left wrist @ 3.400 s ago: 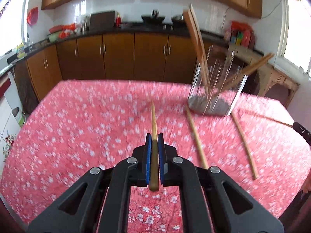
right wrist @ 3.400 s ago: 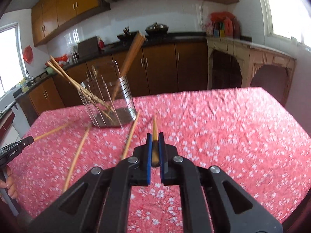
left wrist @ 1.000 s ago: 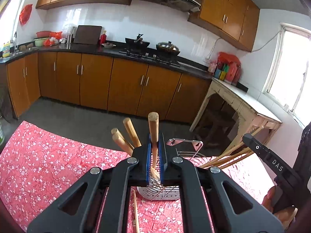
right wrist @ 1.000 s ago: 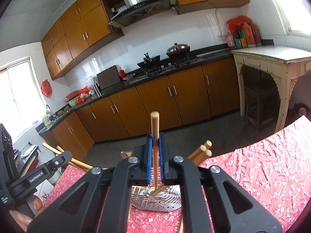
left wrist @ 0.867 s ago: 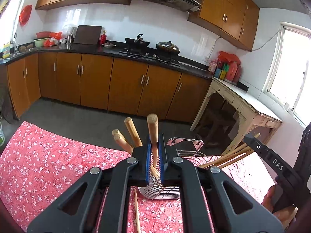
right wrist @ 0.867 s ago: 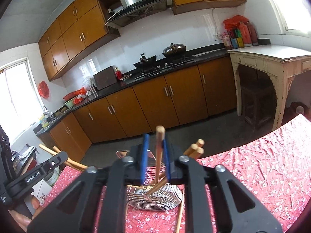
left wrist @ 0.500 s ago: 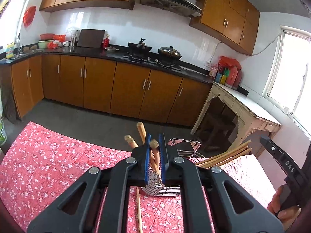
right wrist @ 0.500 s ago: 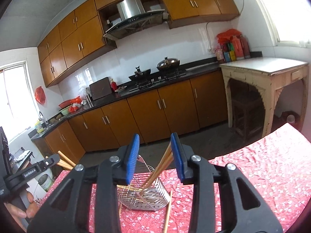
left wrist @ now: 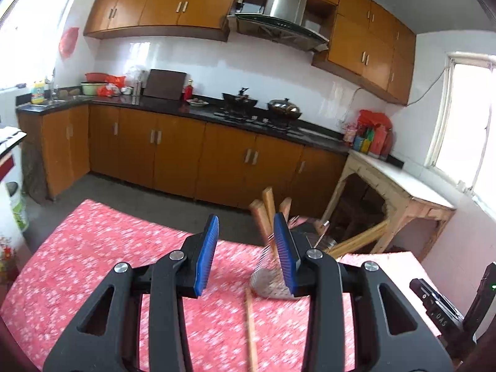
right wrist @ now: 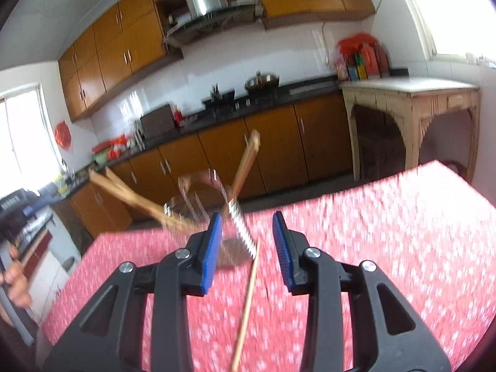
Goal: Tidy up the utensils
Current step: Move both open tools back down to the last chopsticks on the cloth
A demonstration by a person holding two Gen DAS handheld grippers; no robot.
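L gripper [left wrist: 246, 255] & R gripper [right wrist: 248, 248] jaws both spread, empty, w/ chopsticks [right wrist: 245, 162] in wire holder [right wrist: 240, 232].

Red floral tablecloth [left wrist: 93, 248] in the foreground. Behind it, orange-brown base cabinets [left wrist: 173, 152] under a black countertop [left wrist: 161, 105]. Lidded wok [left wrist: 283, 107] on the stove, steel range hood [left wrist: 279, 15] above. Pale wooden side table [right wrist: 412, 108] by the window.

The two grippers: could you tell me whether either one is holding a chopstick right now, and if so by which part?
Nothing is held. The left gripper and right gripper both stand open with nothing between the pads; a loose chopstick lies on the tablecloth.
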